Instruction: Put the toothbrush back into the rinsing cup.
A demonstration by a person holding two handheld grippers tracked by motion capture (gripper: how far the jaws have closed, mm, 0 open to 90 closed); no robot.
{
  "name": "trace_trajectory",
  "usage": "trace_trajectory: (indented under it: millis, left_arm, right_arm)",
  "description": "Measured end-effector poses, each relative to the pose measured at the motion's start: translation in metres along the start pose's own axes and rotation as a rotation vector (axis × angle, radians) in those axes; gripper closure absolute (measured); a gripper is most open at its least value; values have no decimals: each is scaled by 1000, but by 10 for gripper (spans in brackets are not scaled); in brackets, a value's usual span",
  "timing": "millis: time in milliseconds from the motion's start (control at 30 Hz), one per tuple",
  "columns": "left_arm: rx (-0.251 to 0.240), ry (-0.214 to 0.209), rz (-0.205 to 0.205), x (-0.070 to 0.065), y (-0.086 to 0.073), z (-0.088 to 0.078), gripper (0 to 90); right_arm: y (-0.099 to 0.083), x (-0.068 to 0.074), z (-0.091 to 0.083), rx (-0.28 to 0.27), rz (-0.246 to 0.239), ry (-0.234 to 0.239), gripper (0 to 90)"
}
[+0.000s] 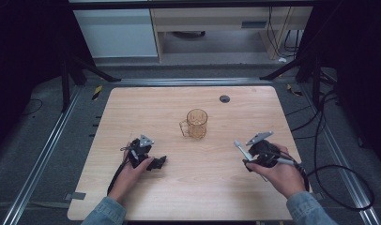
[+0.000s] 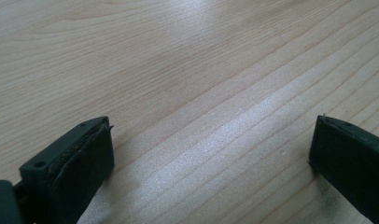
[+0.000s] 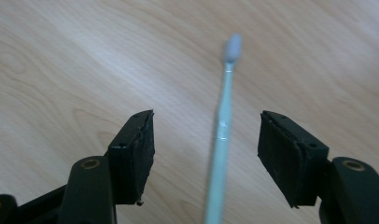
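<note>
Pale wood-grain worktop (image 2: 187,70), smooth with soft sheen; slim light-blue plastic toothbrush (image 3: 222,135), semi-glossy; translucent amber plastic mug (image 1: 196,123); matt black rubbery fingers (image 3: 136,154).

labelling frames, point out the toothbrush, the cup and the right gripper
toothbrush (image 3: 223,130): right gripper view, mid handle
cup (image 1: 196,123): high view, amber side wall
right gripper (image 3: 206,144): right gripper view, gap between the open jaws

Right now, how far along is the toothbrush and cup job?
Little looks done: the amber cup stands empty at mid-table. In hand: the right gripper straddles the toothbrush, jaws open, pads off it. The left gripper waits open over the table. Probably left: closing on the brush and carrying it to the cup.
</note>
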State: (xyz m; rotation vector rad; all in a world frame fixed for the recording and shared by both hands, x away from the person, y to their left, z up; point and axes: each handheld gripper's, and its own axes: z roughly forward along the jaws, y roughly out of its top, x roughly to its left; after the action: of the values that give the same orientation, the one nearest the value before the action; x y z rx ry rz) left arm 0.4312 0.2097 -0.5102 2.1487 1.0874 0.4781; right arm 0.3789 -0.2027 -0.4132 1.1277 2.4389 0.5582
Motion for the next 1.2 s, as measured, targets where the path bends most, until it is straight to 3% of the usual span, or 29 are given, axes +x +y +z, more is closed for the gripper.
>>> trace_trajectory:
  millis: [33, 133, 200, 300, 533, 733, 933, 1200]
  left_arm:
    - [0, 1, -1, 0, 0, 0, 0]
    - [-2, 6, -7, 0, 1, 1, 0]
    - [-2, 8, -9, 0, 1, 1, 0]
    - [-1, 10, -11, 0, 2, 2, 0]
    - [0, 12, -10, 0, 2, 2, 0]
    - [1, 12, -10, 0, 2, 2, 0]
    - [-5, 13, -12, -2, 3, 4, 0]
    - [-2, 12, -6, -2, 4, 4, 0]
  right_arm:
    - [6, -7, -3, 14, -4, -15, 373]
    - [16, -19, -9, 56, 30, 9, 352]
    - [21, -26, -11, 51, 38, -1, 356]
    - [25, -35, -10, 97, 57, 1, 367]
    - [40, -47, -18, 163, 46, 11, 408]
    - [47, -58, 3, 250, 59, 35, 494]
    - [51, -50, 24, 331, 43, 68, 573]
    - [53, -45, 51, 378, 53, 108, 637]
